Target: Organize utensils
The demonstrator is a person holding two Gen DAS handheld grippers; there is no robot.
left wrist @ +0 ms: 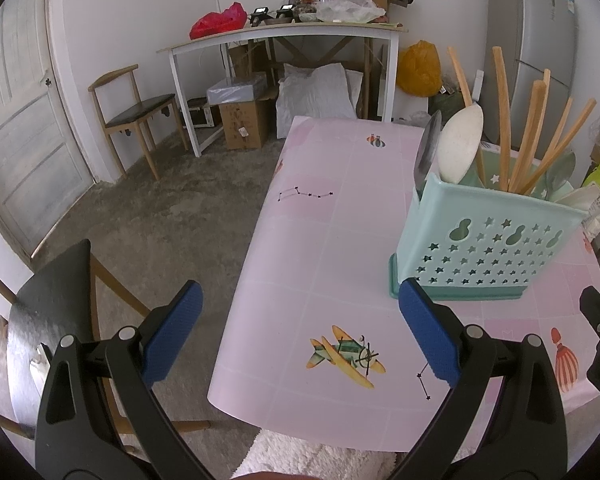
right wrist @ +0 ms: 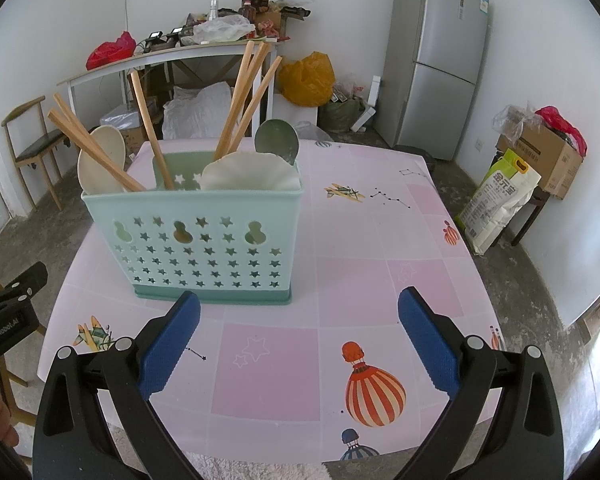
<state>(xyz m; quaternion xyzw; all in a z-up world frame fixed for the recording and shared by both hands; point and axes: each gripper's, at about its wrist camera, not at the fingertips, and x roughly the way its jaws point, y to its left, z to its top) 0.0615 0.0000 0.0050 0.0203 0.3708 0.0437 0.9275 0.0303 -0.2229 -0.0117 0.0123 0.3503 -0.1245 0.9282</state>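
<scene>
**Utensil caddy on the table, both grippers empty**

A mint-green perforated utensil caddy (right wrist: 204, 240) stands upright on the pink patterned tablecloth (right wrist: 380, 272), holding wooden chopsticks (right wrist: 244, 100), pale spoons (right wrist: 100, 156) and a metal spoon (left wrist: 427, 152). Left gripper (left wrist: 300, 332) and right gripper (right wrist: 300, 336) hover with fingers spread wide, grasping nothing.

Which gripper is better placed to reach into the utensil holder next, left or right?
Probably the right. The right gripper is open and faces the utensil holder almost head-on, just ahead of its fingers. The left gripper, also open, points over bare tablecloth, with the holder off to its right.
</scene>
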